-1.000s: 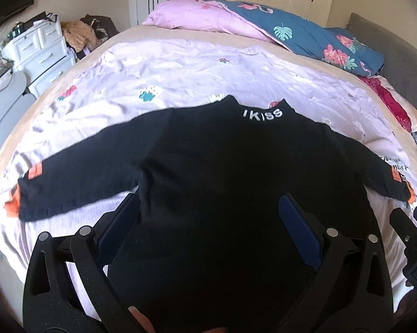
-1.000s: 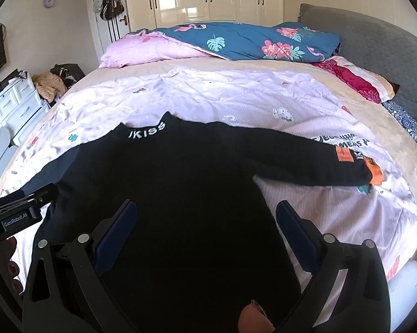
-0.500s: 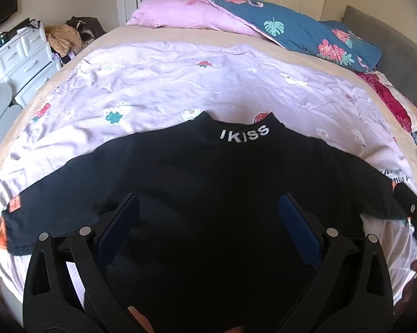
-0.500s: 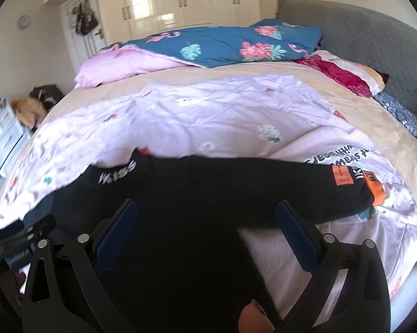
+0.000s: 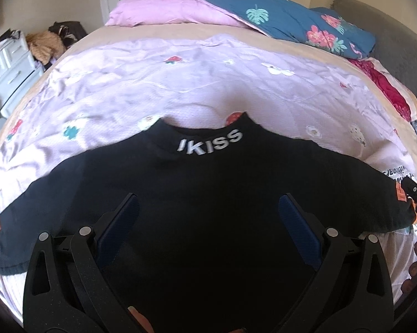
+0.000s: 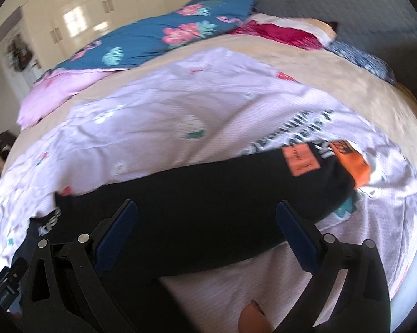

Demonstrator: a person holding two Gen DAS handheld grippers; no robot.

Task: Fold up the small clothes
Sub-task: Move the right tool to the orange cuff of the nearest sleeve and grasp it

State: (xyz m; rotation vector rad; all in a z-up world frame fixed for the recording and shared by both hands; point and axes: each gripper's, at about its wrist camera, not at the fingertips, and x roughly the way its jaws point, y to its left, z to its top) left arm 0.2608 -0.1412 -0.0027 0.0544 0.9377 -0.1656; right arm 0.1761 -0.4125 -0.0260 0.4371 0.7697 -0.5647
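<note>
black long-sleeved top with white "kiss" lettering on its collar [image 5: 208, 208] lies flat between the wide-open, empty jaws of the left gripper [image 5: 208, 222]; the right gripper [image 6: 207, 222], equally spread and holding nothing, hangs over its right sleeve with the orange cuff [image 6: 354, 163]. it is spread on the lilac printed quilt [image 5: 180, 83] of the bed, both sleeves out: no fold looks made yet, so all folding remains.

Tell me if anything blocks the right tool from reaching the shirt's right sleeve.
Nothing visible does. The right tool hovers open directly over the black sleeve, which lies flat on the lilac blanket with nothing on top of it.
</note>
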